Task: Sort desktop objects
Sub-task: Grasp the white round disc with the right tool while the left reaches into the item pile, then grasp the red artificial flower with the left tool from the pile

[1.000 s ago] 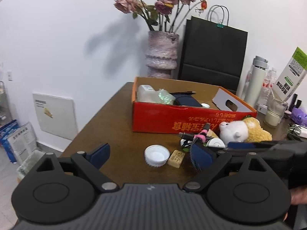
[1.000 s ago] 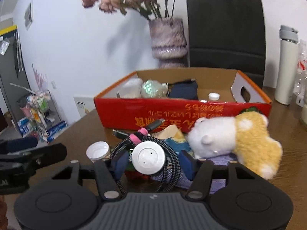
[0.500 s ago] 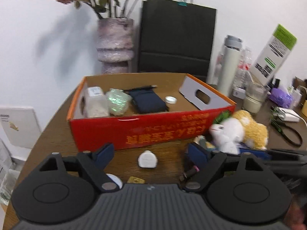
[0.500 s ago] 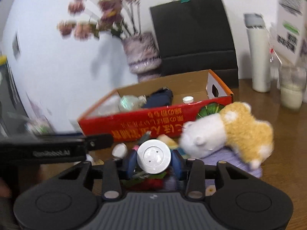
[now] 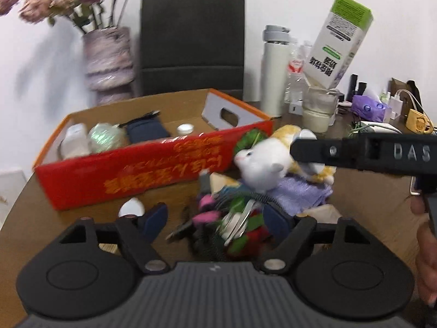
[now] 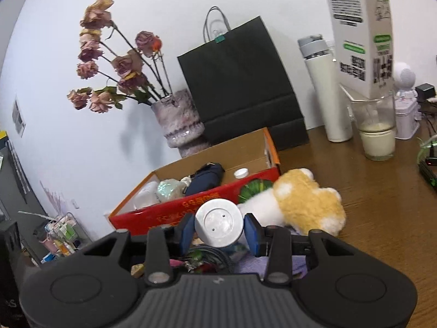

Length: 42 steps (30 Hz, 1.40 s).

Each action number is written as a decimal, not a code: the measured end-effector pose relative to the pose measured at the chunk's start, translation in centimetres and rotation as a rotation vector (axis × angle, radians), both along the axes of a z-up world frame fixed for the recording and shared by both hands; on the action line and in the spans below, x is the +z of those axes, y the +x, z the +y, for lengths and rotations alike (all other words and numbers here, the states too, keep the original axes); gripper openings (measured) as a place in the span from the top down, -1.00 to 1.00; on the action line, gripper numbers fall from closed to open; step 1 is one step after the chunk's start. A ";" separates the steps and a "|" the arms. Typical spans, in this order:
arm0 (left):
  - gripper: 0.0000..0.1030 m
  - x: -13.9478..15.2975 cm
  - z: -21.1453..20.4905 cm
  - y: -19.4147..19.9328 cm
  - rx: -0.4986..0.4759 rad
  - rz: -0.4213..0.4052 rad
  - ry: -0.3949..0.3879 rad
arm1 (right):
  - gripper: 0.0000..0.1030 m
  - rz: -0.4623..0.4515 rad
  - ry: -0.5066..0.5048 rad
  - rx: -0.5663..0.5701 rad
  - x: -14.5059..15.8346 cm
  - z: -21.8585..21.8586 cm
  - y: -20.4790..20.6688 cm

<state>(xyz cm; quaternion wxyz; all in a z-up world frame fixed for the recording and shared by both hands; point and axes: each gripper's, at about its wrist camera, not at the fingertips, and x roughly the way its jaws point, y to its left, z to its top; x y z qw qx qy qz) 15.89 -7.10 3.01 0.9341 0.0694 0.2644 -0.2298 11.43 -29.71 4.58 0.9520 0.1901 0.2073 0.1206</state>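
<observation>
1. Right gripper (image 6: 219,229) pinches a round white charger (image 6: 219,227) between its blue pads, lifted above the clutter just in front of the red cardboard box (image 6: 174,213).
2. Left gripper (image 5: 215,220) is spread wide, with nothing between its fingers, low over a blurred tangle of cable (image 5: 218,218) with pink bands.
3. A white-and-yellow plush toy (image 6: 303,205) lies against the box's near corner, on a purple cloth (image 5: 297,194); a white cap (image 5: 131,207) sits on the wooden table (image 6: 382,196) beside the left fingers (image 5: 155,217).
4. Inside the box lie a dark blue pouch (image 6: 204,180), a shiny green wad and a small white lid.
5. Behind stand a vase of dried roses (image 6: 180,125), a black paper bag (image 6: 240,87), a white thermos (image 6: 327,93) and a glass of milk (image 6: 377,139) with a green-and-white carton (image 6: 357,27) tilted over it.
6. From the left wrist view, the right gripper's black body reads "DAS"; the box's yellow print and the carton's text are not legible.
</observation>
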 end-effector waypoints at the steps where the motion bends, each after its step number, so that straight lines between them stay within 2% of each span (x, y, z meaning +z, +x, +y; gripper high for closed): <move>1: -0.53 0.1 -0.4 0.3 0.017 -0.021 0.022 | 0.25 0.001 0.002 -0.010 -0.1 -0.2 0.0; 3: -0.26 0.2 -0.9 0.5 0.057 -0.047 0.091 | 0.25 0.004 0.007 -0.042 -0.3 -0.5 -0.3; 4: -0.23 0.3 -0.9 0.2 0.049 -0.044 0.094 | 0.25 0.000 -0.001 -0.053 -0.3 -0.6 -0.5; 6: 0.11 0.2 -0.6 -0.5 0.007 -0.024 0.071 | 0.25 -0.006 -0.021 -0.068 -0.4 -0.7 -0.8; 9: 0.19 -0.4 -1.2 -1.0 -0.022 -0.011 0.087 | 0.25 -0.008 -0.023 -0.056 -0.3 -0.5 -0.9; 11: 0.28 -0.7 -1.8 -0.8 0.002 -0.032 0.112 | 0.25 -0.003 -0.032 -0.044 -0.4 -0.1 -0.9; 14: 0.27 -0.6 -2.5 -0.8 0.005 -0.038 0.127 | 0.25 0.008 -0.062 -0.036 -0.5 0.5 -0.8; 19: 0.23 0.1 -2.5 -2.1 -0.004 -0.060 0.087 | 0.25 0.015 -0.066 -0.042 -0.7 0.6 -0.9; 23: 0.53 -0.9 -3.6 -2.0 -0.038 -0.030 0.114 | 0.25 0.025 -0.068 -0.054 -0.7 0.5 -0.8; 24: 0.72 -1.1 -3.8 -2.0 -0.034 -0.039 0.113 | 0.25 0.029 -0.072 -0.057 -0.7 0.5 -0.8; 27: 0.99 -0.8 -3.7 -1.8 -0.011 -0.019 0.086 | 0.25 0.036 -0.080 -0.061 -0.9 0.6 -0.7; 31: 0.99 1.7 -2.1 -3.7 0.012 -0.074 -0.002 | 0.25 0.037 -0.088 -0.066 -1.0 0.6 -0.7; 34: 0.99 4.3 0.5 -5.4 0.030 -0.089 -0.117 | 0.25 0.027 -0.081 -0.072 -0.8 0.5 -0.8; 37: 0.99 6.4 3.1 -6.9 0.076 -0.108 -0.191 | 0.25 0.028 -0.082 -0.072 -0.8 0.5 -0.8; 39: 0.95 6.9 3.4 -7.3 0.048 -0.119 -0.185 | 0.25 0.027 -0.087 -0.066 -0.7 0.6 -0.8; 40: 0.93 6.5 2.9 -7.0 0.013 -0.118 -0.154 | 0.25 0.025 -0.088 -0.064 -0.7 0.6 -0.9; 42: 0.91 4.9 1.5 -5.8 0.004 -0.087 -0.094 | 0.24 0.018 -0.077 -0.065 -0.7 0.5 -0.9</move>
